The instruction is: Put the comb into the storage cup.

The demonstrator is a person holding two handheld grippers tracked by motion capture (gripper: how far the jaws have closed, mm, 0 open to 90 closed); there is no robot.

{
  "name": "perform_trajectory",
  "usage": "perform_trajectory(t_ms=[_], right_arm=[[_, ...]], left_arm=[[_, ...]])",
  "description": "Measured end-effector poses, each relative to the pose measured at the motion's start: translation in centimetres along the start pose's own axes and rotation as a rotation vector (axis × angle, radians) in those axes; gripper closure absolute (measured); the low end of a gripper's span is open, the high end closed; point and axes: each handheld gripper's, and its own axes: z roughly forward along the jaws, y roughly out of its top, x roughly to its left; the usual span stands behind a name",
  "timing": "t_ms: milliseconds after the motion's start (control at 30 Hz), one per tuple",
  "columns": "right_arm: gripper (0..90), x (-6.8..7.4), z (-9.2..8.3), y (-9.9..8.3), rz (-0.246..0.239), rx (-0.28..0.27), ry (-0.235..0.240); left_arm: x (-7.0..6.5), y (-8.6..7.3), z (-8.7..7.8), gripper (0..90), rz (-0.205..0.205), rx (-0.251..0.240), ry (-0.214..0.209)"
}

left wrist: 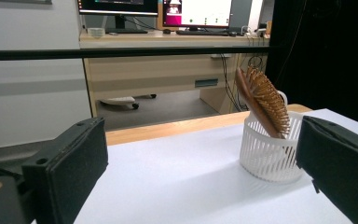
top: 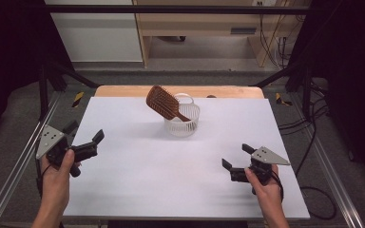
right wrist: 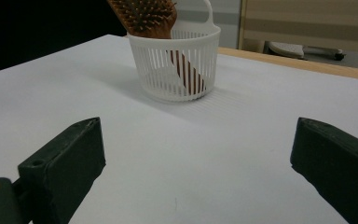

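White tabletop [top: 138,180]; wooden hairbrush [top: 162,101] leaning handle-down in basket [top: 182,124], head tilted leftward, ahead between left gripper [top: 86,137] and right gripper [top: 236,158], both gaping, empty, roughly equidistant.

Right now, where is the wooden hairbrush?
The hairbrush stands handle-down in the white slotted basket at the far middle of the white table in the high view, its head leaning out to the left, well ahead of both open grippers.

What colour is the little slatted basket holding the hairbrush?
White. The basket shows best in the right gripper view, with the brown wooden hairbrush leaning inside.
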Motion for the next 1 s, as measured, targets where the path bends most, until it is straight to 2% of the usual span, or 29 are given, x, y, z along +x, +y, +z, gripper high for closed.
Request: perform_trajectory(t_ms=[233, 367, 667, 1000], right_arm=[[3.7, -0.1, -0.2, 0.0, 0.0, -0.005, -0.003], [4.1, -0.3, -0.3, 0.0, -0.013, -0.007, -0.007], [4.2, -0.5, -0.6, -0.1, -0.027, -0.021, -0.019], [4.2, -0.7, -1.1, 0.1, -0.04, -0.04, -0.028]], left_arm=[[0.4, -1.3, -0.7, 2.4, -0.022, -0.012, 0.008], [0.5, -1.9, -1.0, 2.4, -0.018, -0.014, 0.01], [0.8, -3.2, -1.4, 2.4, 0.016, -0.013, 0.026], [0.4, -4.6, -1.5, 2.5, 0.046, 0.002, 0.017]])
